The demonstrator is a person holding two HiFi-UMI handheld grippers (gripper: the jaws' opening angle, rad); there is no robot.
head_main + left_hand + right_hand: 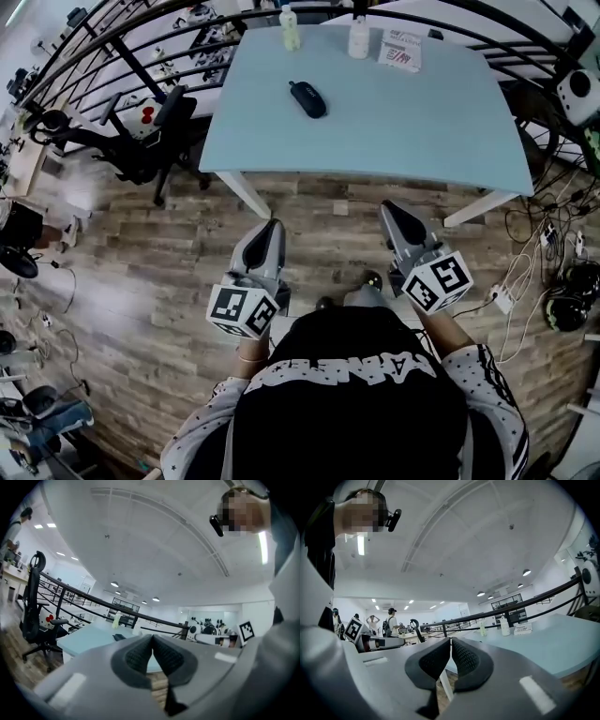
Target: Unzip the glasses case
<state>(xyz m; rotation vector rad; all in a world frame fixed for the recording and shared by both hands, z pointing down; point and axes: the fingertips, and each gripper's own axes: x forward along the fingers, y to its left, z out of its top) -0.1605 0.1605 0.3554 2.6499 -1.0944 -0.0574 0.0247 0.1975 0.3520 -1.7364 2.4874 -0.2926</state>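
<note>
The glasses case is a dark oval pouch lying on the light blue table, left of its middle. It also shows small and far in the left gripper view as the glasses case. Both grippers are held level over the wooden floor, short of the table's near edge and well apart from the case. My left gripper is shut with its pads together and nothing between them, as the left gripper shows in its own view. My right gripper is likewise shut and empty, as is plain on the right gripper.
At the table's far edge stand a greenish bottle, a white bottle and a small box. A black office chair stands left of the table. A curved railing runs behind. Cables and a power strip lie on the floor at right.
</note>
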